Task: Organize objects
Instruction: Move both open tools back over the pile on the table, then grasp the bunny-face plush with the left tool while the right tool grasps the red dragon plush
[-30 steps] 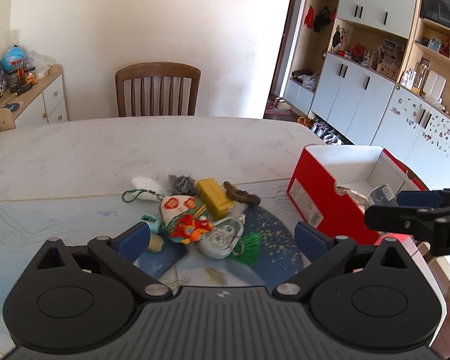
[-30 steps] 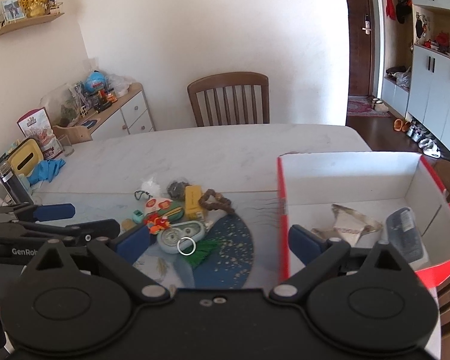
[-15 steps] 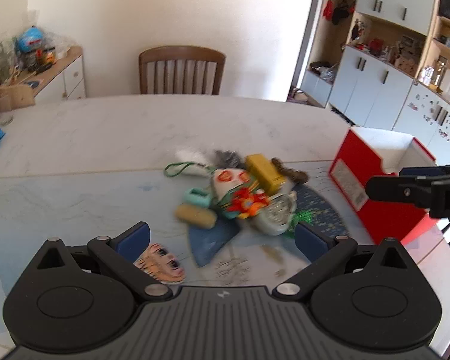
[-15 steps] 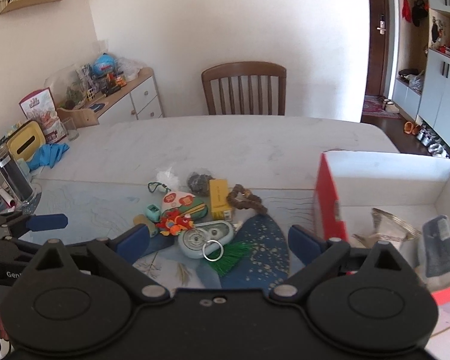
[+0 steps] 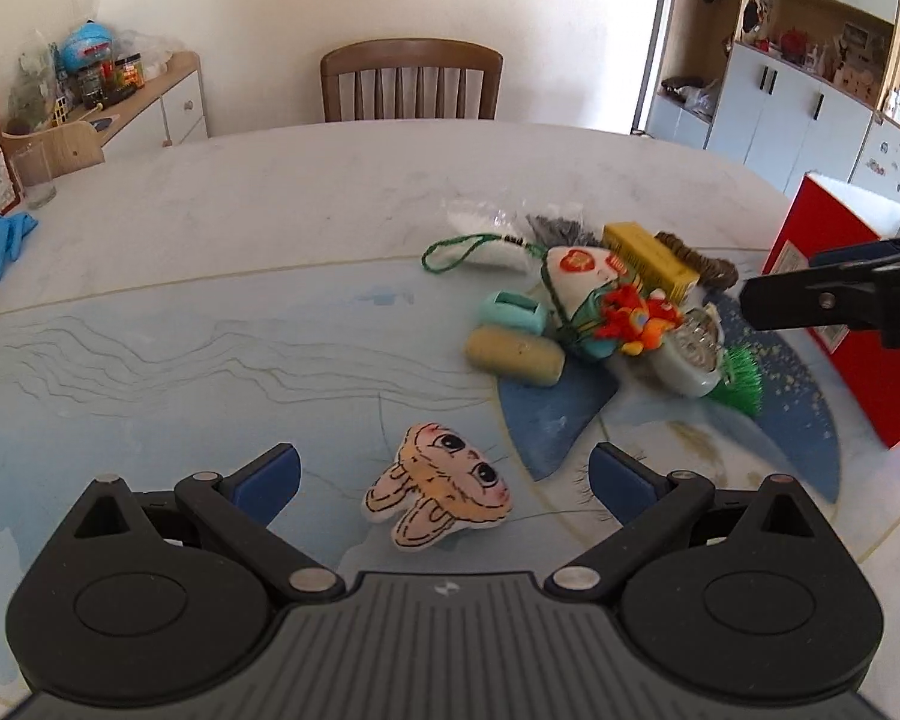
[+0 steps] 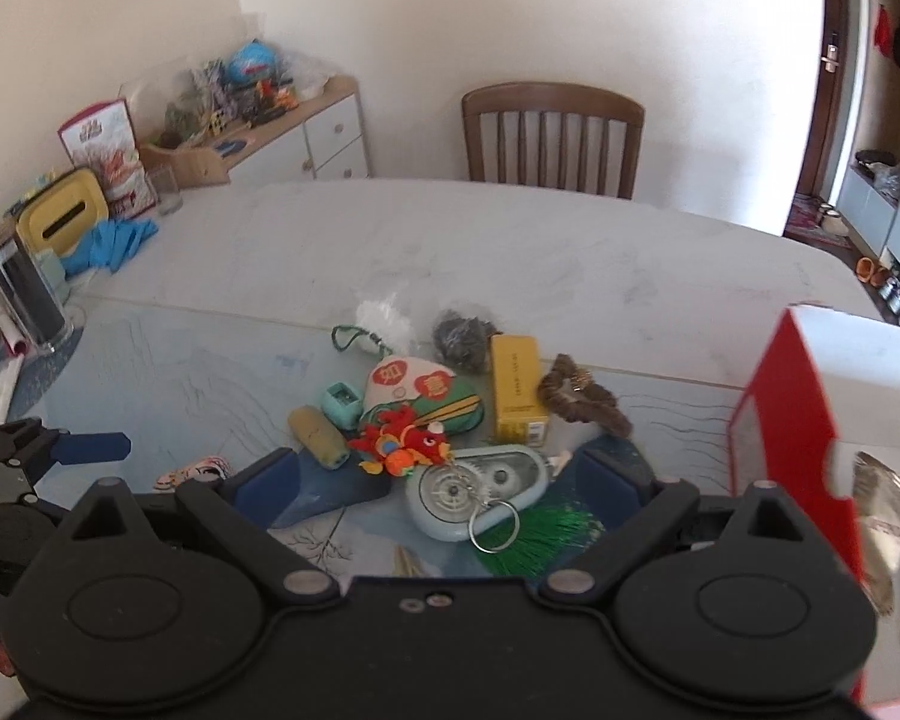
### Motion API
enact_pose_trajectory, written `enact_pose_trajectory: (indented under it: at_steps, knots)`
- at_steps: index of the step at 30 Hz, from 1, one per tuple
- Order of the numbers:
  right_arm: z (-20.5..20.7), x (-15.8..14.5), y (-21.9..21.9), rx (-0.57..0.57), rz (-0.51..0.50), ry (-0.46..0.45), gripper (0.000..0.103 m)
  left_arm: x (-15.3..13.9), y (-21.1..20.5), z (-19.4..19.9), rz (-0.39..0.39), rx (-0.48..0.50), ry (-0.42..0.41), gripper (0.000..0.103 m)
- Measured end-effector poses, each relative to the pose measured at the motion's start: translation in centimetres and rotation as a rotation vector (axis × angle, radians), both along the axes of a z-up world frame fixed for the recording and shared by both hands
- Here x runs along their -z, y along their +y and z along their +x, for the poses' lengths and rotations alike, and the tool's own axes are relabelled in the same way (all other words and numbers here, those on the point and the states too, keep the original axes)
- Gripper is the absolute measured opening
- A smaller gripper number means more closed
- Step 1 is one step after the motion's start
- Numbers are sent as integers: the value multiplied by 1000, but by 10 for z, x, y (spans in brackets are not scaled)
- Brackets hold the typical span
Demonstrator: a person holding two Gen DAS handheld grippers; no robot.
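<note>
A pile of small objects lies mid-table: a yellow box (image 6: 515, 389), a red-orange plush (image 6: 403, 443), a grey-blue gadget with a key ring (image 6: 477, 491), a green tassel (image 6: 540, 534), a teal sharpener (image 6: 342, 402), a beige roll (image 6: 318, 438). A rabbit-face patch (image 5: 438, 493) lies apart, between the fingers of my open left gripper (image 5: 444, 474). My right gripper (image 6: 438, 480) is open and empty, just in front of the pile. The red box (image 6: 792, 420) stands at the right.
A wooden chair (image 5: 411, 81) stands behind the table. Blue gloves (image 6: 111, 243), a glass (image 6: 165, 189) and containers sit at the table's left edge. A sideboard with clutter (image 6: 258, 120) is at the back left. Cabinets (image 5: 810, 90) line the right.
Both grippers have swung left. The left gripper moved back from the pile and the rabbit patch has come between its fingers. The right gripper moved from the red box toward the pile.
</note>
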State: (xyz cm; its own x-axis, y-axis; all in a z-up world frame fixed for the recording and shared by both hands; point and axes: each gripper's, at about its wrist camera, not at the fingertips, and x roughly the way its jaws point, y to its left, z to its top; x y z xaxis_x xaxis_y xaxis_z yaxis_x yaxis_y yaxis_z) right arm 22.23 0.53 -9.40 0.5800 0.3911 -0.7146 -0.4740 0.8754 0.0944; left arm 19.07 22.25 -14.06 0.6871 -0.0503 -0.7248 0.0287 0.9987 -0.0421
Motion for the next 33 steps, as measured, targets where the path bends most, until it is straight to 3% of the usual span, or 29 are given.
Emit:
enact_pose_trajectory:
  at_steps: [14,27,30,33]
  knots:
    - [27,37,42,-92,-93,24,86,22,-2,9,43,42,-1,99]
    - [35,51,59,-110,-157,15,75,27,-3,14,55,60,0,65]
    - [34,51,61,-118,-171,3,68,26,-3,14,54,61,-4,55]
    - [33,50,62,-122,-183,-8,59,25,-5,14,57,58,-7,54]
